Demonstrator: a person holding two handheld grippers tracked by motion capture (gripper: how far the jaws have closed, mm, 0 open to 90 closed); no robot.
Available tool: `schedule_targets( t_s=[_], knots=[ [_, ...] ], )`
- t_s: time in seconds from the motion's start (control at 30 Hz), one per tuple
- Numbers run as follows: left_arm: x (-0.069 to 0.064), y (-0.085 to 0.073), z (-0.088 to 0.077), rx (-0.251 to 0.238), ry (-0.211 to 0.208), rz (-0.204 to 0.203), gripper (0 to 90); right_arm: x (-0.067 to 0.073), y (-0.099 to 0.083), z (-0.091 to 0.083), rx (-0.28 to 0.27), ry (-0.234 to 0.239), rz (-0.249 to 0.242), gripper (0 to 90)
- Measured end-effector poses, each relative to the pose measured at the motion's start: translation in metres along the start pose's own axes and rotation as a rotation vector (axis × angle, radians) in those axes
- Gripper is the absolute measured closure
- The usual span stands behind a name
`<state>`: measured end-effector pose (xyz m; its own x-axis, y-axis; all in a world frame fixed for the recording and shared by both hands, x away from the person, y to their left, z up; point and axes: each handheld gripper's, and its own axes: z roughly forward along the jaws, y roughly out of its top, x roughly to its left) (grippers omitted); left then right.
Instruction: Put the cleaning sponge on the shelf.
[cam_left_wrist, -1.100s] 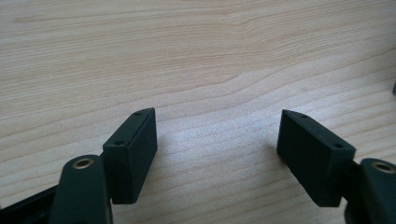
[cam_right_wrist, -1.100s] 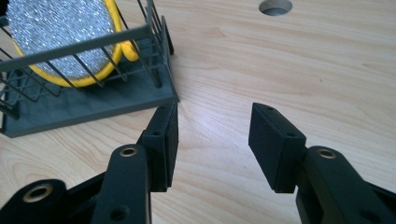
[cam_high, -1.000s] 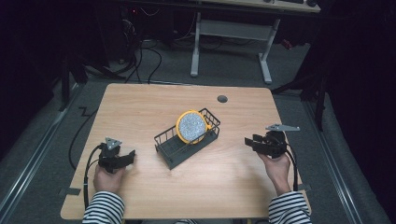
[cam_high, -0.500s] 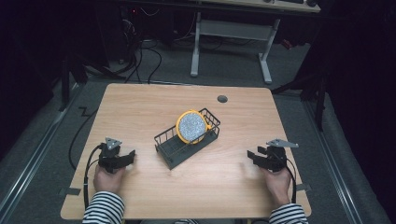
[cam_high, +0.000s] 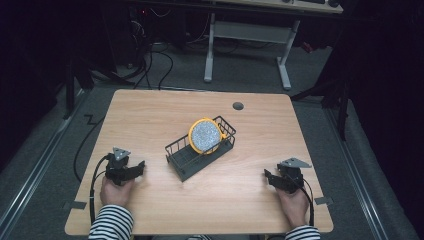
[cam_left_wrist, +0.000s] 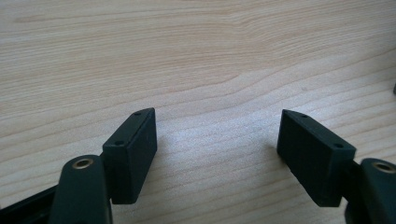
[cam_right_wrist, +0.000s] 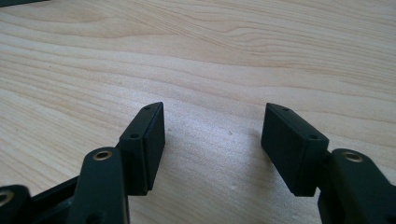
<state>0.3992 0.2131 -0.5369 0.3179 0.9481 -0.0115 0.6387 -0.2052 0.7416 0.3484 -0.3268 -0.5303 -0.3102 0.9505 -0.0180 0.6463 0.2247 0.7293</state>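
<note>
Fingers (cam_left_wrist: 133, 149) on our left gripper (cam_high: 138, 168) stand wide apart with nothing but bare wood grain between them, and the gripper rests low on the counter (cam_high: 150, 115) near its front left corner, well apart from the rack. Moving rightwards, the black wire dish rack (cam_high: 200, 150) sits near the middle of the counter, set at a slant, and a plate with a yellow rim and a speckled grey face (cam_high: 204, 136) stands on edge inside it, leaning toward the far end. Further right, our right gripper (cam_high: 267, 177) lies low near the front right corner, also well apart from the rack; its jaws have just been opening, and its fingers (cam_right_wrist: 144, 140) now stand wide with only counter between them. We judge the main risk to lie with the plate: it balances on its rim between thin wires, so a bump on the rack from either side could tip it flat or roll it out onto the counter. If we reach in for it, one finger may catch a wire rather than the rim and drag the light rack along. A pinch on the smooth rim alone may also slip as the plate lifts. Both trailing cables could snag at the counter's front edge.
</note>
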Motion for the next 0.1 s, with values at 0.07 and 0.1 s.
schedule_targets(
  t_s=[0.07, 0.1],
  knots=[
    [0.0, 0.0, 0.0, 0.0, 0.0, 0.0, 29.2, 0.0001, 0.0, 0.0, 0.0, 0.0, 0.001, 39.6],
    [0.0, 0.0, 0.0, 0.0, 0.0, 0.0, 29.1, 0.0, 0.0, 0.0, 0.0, 0.0, 0.001, 39.6]
  ],
)
